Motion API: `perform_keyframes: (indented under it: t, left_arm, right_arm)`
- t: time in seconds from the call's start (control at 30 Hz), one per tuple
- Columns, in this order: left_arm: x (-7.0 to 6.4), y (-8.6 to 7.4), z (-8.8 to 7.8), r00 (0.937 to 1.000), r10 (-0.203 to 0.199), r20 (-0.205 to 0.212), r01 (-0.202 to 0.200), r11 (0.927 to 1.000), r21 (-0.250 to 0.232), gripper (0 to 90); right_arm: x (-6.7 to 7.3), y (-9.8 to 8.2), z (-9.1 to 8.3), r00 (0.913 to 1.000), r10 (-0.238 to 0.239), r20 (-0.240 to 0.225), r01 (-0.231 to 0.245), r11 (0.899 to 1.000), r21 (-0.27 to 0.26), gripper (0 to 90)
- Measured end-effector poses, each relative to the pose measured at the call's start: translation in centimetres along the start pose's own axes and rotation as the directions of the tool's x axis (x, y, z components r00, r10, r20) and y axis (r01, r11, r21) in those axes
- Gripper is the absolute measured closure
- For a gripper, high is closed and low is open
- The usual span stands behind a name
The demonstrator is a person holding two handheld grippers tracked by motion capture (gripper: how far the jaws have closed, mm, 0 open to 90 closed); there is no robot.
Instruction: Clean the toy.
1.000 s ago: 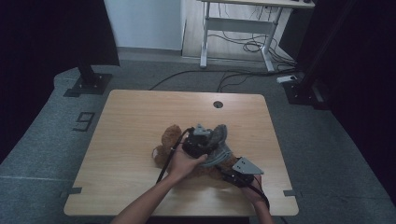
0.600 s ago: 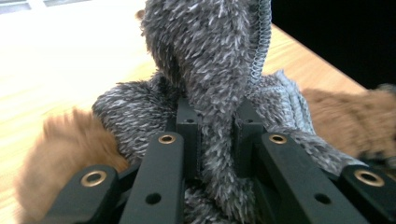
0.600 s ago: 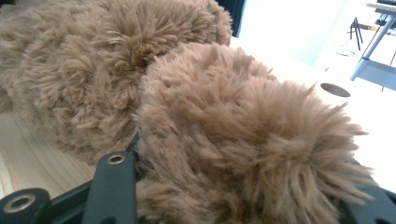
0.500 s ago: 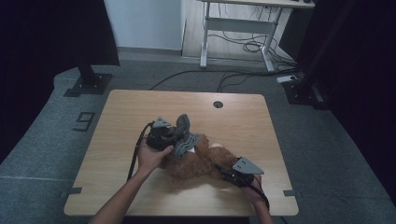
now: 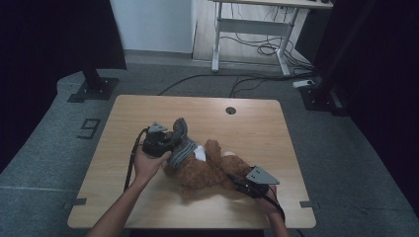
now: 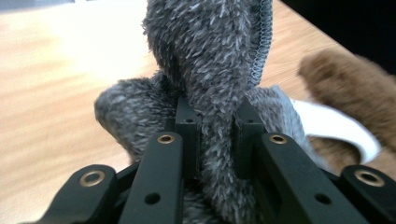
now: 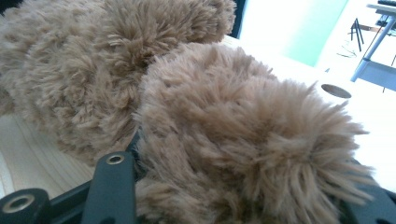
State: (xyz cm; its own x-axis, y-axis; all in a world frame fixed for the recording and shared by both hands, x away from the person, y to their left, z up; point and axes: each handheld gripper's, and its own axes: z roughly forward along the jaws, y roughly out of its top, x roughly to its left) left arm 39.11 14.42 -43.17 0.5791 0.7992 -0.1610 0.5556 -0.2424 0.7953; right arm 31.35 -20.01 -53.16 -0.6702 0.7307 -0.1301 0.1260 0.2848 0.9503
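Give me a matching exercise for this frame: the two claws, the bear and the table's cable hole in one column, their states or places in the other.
1. left claw
2. right claw
3. brown teddy bear
4. cable hole

A. lying on the table
B. shut on the grey fleece garment
C. far side of the tabletop
D. shut on the bear's limb

Pairs: 1-B, 2-D, 3-A, 4-C

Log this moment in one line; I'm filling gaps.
left gripper: shut on grey cloth | right gripper: shut on teddy | table
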Motion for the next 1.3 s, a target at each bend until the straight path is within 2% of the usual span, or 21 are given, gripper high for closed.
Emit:
perform_keyframes:
  t: [0.13, 0.2, 0.23, 0.3, 0.4, 0.47, 0.6, 0.7, 0.83, 0.9, 1.0, 1.1, 1.17, 1.27, 1.3]
  left_arm:
    - [-2.4, 2.3, 0.5, 0.998, 0.058, 0.025, -0.058, 0.9983, -0.008, 76.6]
    - [-3.3, 3.0, 1.3, 0.9967, 0.059, 0.056, -0.059, 0.9983, 0.001, 76.5]
    - [-3.9, 3.3, 1.9, 0.9956, 0.045, 0.083, -0.046, 0.9989, 0.009, 76.5]
    - [-4.8, 3.3, 2.8, 0.992, 0.042, 0.119, -0.045, 0.9987, 0.024, 76.5]
    - [-6.1, 2.5, 4.3, 0.9908, 0.093, 0.098, -0.099, 0.9933, 0.059, 76.4]
    - [-6.0, 1.7, 4.8, 0.991, 0.091, 0.098, -0.098, 0.9924, 0.074, 76.4]
    - [-4.5, 0.4, 4.4, 0.9896, 0.018, 0.143, -0.029, 0.9966, 0.077, 76.4]
    - [-4.0, -0.8, 3.8, 0.9886, 0.004, 0.15, -0.014, 0.9978, 0.065, 76.5]
    - [-3.9, -2.0, 2.9, 0.9866, 0.005, 0.163, -0.011, 0.9992, 0.039, 76.6]
    - [-3.9, -2.5, 2.4, 0.987, 0.01, 0.161, -0.014, 0.9996, 0.026, 76.6]
    - [-3.8, -3.4, 1.7, 0.9848, 0.0, 0.174, -0.002, 0.9999, 0.011, 76.6]
    - [-3.8, -4.2, 1.0, 0.9827, -0.002, 0.185, 0.002, 1.0, -0.003, 76.7]
    - [-3.7, -4.7, 0.5, 0.9808, -0.008, 0.195, 0.01, 0.9999, -0.012, 76.7]
    - [-3.9, -5.4, 0.1, 0.9773, -0.012, 0.211, 0.018, 0.9996, -0.023, 76.7]
    - [-3.9, -5.5, 0.0, 0.9765, -0.009, 0.215, 0.014, 0.9996, -0.024, 76.7]
  right_arm:
    - [0.0, -0.1, -0.1, 1.0, -0.003, -0.006, 0.003, 1.0, -0.004, 44.6]
    - [0.0, -0.1, -0.2, 1.0, -0.005, -0.007, 0.004, 1.0, -0.005, 44.3]
    - [0.0, -0.1, -0.2, 1.0, -0.004, -0.007, 0.004, 1.0, -0.006, 44.2]
    - [-0.1, -0.1, -0.2, 1.0, -0.003, -0.008, 0.003, 1.0, -0.006, 44.1]
    - [-0.2, -0.1, -0.2, 0.9999, -0.001, -0.012, 0.001, 1.0, -0.006, 43.4]
    - [-0.2, -0.2, -0.3, 0.9999, -0.003, -0.014, 0.003, 1.0, -0.004, 42.6]
    - [0.0, -0.1, -0.4, 0.9999, -0.011, -0.009, 0.011, 1.0, -0.006, 39.0]
    - [0.2, 0.2, -0.5, 0.9999, -0.007, -0.01, 0.007, 1.0, -0.007, 30.3]
    - [0.3, 1.4, -1.5, 0.9965, 0.057, -0.062, -0.058, 0.998, -0.016, 17.9]
    - [0.0, 2.4, -2.2, 0.9931, 0.089, -0.076, -0.092, 0.995, -0.034, 15.9]
    - [-0.6, 4.4, -3.7, 0.9892, 0.13, -0.067, -0.136, 0.987, -0.082, 13.6]
    - [-1.5, 5.9, -3.8, 0.9866, 0.161, -0.025, -0.162, 0.984, -0.069, 13.1]
    - [-2.1, 6.0, -3.2, 0.9811, 0.192, -0.023, -0.193, 0.98, -0.041, 13.2]
    - [-2.6, 5.3, -1.8, 0.9663, 0.244, -0.08, -0.243, 0.97, 0.032, 12.9]
    - [-2.6, 4.9, -1.5, 0.9531, 0.278, -0.119, -0.274, 0.96, 0.051, 13.0]
